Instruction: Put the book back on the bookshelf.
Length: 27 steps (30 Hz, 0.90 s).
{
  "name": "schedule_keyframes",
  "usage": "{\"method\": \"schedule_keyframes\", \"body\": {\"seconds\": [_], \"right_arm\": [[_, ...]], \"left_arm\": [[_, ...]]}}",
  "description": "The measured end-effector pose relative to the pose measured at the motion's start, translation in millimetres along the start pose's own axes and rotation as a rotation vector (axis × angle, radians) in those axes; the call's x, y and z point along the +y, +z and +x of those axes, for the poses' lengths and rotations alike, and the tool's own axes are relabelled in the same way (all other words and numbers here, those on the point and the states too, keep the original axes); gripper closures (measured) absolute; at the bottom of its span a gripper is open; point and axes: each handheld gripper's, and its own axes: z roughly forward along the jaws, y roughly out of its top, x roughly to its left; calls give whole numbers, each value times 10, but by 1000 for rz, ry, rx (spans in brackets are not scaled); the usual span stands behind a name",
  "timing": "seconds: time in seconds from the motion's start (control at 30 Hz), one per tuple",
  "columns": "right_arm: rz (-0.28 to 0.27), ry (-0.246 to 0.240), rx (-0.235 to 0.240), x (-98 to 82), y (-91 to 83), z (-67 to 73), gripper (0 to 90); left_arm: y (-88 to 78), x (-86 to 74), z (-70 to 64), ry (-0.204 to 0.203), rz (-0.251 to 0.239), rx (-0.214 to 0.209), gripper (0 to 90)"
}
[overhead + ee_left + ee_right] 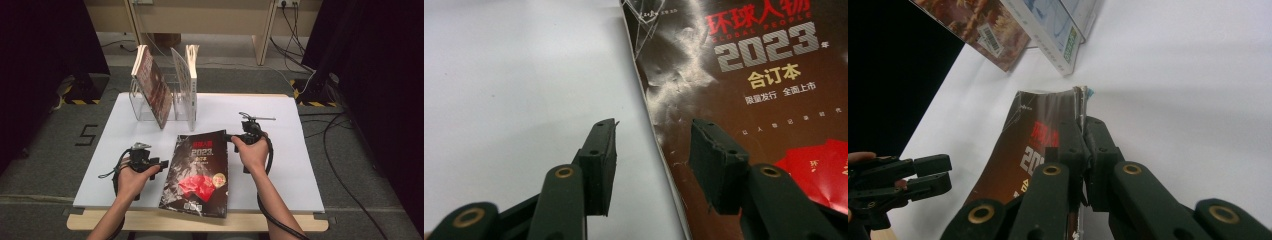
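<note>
A black magazine (197, 172) with a red shape and "2023" on its cover lies at the front middle of the white table (285, 170). My right gripper (229, 136) is shut on its right edge near the far corner; in the right gripper view the jaws (1083, 125) pinch that edge of the magazine (1043, 115), which looks slightly lifted. My left gripper (162, 163) is at the magazine's left edge. In the left gripper view its jaws (654, 135) stand open, one over the table and one over the cover (744, 100), with neither pressing on it.
A clear rack (142, 107) at the back left of the table holds a brown-covered book (152, 85) leaning left and a white book (191, 85) upright. Bare table lies right of my right hand. Cables (345, 165) run on the floor at right.
</note>
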Motion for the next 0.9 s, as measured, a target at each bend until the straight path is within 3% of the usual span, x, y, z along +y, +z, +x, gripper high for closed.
{"method": "schedule_keyframes", "body": {"seconds": [0.6,0.9], "right_arm": [[-90,-5,-28,73,-294,28,878],[-125,-36,-24,80,-387,99,879]], "left_arm": [[-37,22,20,-7,-31,13,501],[-48,27,29,-9,-39,16,501]]}}
